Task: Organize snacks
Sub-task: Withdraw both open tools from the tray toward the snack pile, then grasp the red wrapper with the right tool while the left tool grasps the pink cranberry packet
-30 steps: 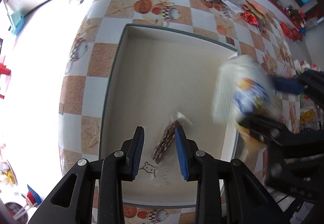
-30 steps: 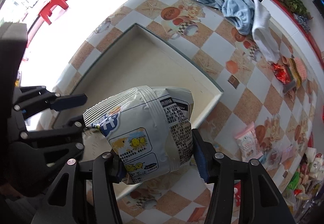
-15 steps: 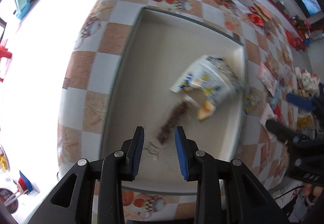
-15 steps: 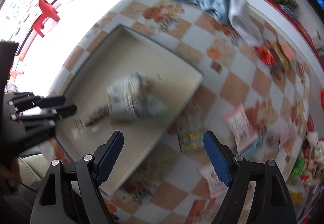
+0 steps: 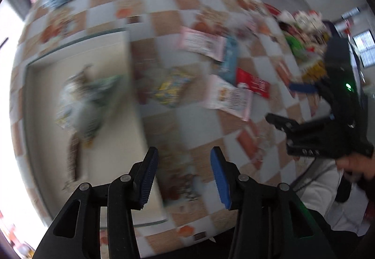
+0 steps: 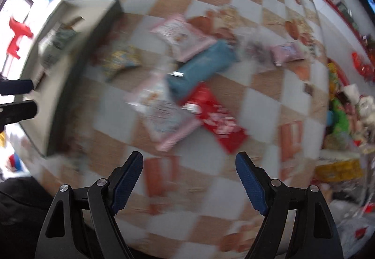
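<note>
Fingers of left gripper (image 5: 184,175) and right gripper (image 6: 188,183) spread, empty — white snack bag (image 5: 80,104) in tray (image 5: 136,99), packets on checkered table (image 6: 262,104).

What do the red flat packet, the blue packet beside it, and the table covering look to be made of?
Red flat packet: glossy plastic film, judging by its sheen. Blue packet: likely matte plastic wrap; a bright glint marks one end. Checkered table covering: apparently printed vinyl or oilcloth, smooth and faintly shiny. Motion blur leaves all three uncertain.

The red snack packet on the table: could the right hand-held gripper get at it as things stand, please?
Probably yes: the right hand-held gripper is open and empty, and the red snack packet lies flat just ahead, only its far end tucked under the blue packet.
</note>
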The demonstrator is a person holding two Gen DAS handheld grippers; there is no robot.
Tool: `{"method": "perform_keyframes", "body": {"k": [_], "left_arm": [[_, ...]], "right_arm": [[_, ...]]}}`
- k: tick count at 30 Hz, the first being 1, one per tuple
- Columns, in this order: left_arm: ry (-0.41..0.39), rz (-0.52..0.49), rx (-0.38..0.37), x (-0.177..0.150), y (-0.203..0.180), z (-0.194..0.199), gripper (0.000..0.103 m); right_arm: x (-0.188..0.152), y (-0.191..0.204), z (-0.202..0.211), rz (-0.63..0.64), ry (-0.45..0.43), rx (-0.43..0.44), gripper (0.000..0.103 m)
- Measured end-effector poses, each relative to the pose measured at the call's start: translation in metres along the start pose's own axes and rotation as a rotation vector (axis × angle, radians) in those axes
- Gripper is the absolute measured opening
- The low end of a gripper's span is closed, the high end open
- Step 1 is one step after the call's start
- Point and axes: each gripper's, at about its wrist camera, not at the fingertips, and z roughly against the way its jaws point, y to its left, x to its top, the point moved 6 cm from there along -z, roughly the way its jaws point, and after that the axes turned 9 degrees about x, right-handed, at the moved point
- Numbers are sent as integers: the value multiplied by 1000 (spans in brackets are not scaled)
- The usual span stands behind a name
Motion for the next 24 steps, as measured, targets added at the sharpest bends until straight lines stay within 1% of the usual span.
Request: {"method": "perform_keyframes", "body": {"k": [2, 3, 5, 7, 8, 10, 13, 14, 15, 16, 18, 19, 20, 22, 24], "left_arm": [[11, -33, 1, 6, -17, -8, 50], [16, -51, 3, 10, -27, -15, 50], [36, -54, -12, 15, -40, -26, 50], [89, 6, -69, 21, -49, -40, 50], [114, 53, -92, 24, -51, -46, 50], [128, 124, -109, 26, -50, -49, 50], [133, 216, -117, 29, -48, -50, 50], [133, 237, -112, 29, -47, -51, 50], [135, 261, -104, 29, -46, -52, 50], [139, 276, -99, 30, -46, -54, 50], [153, 319, -105, 33, -47, -60, 50], [158, 335, -105, 35, -48, -63, 50], [161, 347, -103, 37, -50, -66, 50], [172, 370, -103, 45, -57, -72, 50], [167, 394, -73, 55, -63, -77, 52]], "right_arm": [[-1, -12, -5, 84, 18, -28, 82], [-1, -15, -7, 125, 27, -29, 82], [2, -21, -13, 210, 40, -22, 82], [6, -23, -18, 272, 38, -3, 82], [10, -24, -21, 299, 37, 4, 80], [16, -23, -29, 343, 44, 46, 72], [23, -18, -39, 424, 48, 82, 71], [25, -17, -42, 443, 53, 88, 62], [26, -16, -47, 464, 61, 89, 58], [27, -17, -53, 479, 74, 80, 52], [29, -21, -53, 465, 58, 104, 47], [31, -24, -52, 449, 51, 104, 38], [32, -30, -49, 420, 47, 99, 33], [29, -44, -48, 348, 42, 89, 33], [21, -56, -45, 276, 33, 83, 33]]}}
